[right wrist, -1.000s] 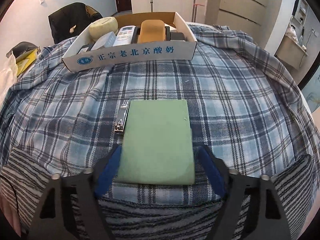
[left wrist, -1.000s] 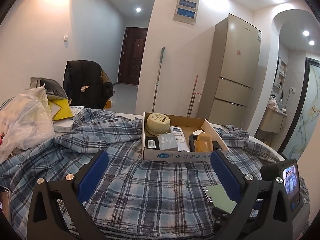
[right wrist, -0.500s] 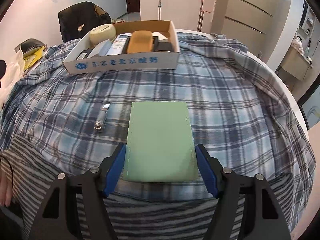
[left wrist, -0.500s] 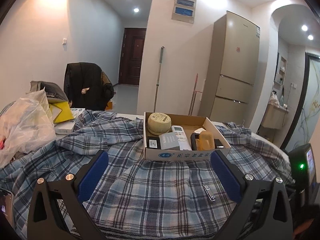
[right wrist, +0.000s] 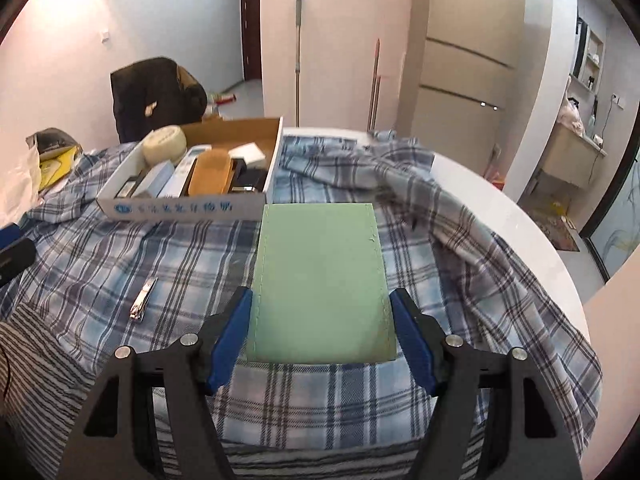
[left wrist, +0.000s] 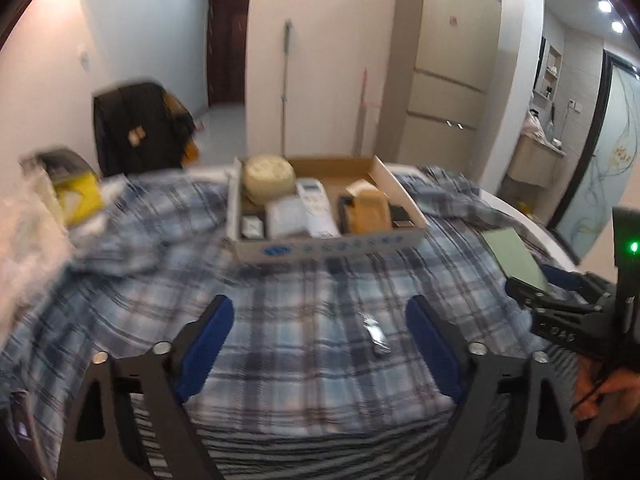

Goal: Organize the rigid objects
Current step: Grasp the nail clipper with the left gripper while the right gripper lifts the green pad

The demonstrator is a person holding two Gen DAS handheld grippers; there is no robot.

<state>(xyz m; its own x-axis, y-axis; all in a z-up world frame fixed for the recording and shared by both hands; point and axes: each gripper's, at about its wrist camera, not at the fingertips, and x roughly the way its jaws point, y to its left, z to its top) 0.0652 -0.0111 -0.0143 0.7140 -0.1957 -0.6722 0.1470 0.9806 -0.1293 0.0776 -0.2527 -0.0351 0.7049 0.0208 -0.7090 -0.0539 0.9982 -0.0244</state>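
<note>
Left gripper point(left wrist: 320, 340) over the plaid cloth point(left wrist: 280, 320), blue pads apart; jaws have just been closing, nothing pressed between them. A nail clipper point(left wrist: 375, 336) lies on the cloth between the fingers, nearer the right-side one, touching neither. Beyond it, a shallow cardboard box point(left wrist: 328, 246) holding a round cream tin point(left wrist: 267, 178), a white remote point(left wrist: 316, 204), a tan block point(left wrist: 370, 210) and small dark items. At the view's right edge, the right gripper point(left wrist: 560, 300) holds a flat green book point(left wrist: 514, 256) lifted off the cloth; a hand point(left wrist: 608, 396) grips its handle. View blurred at left.
</note>
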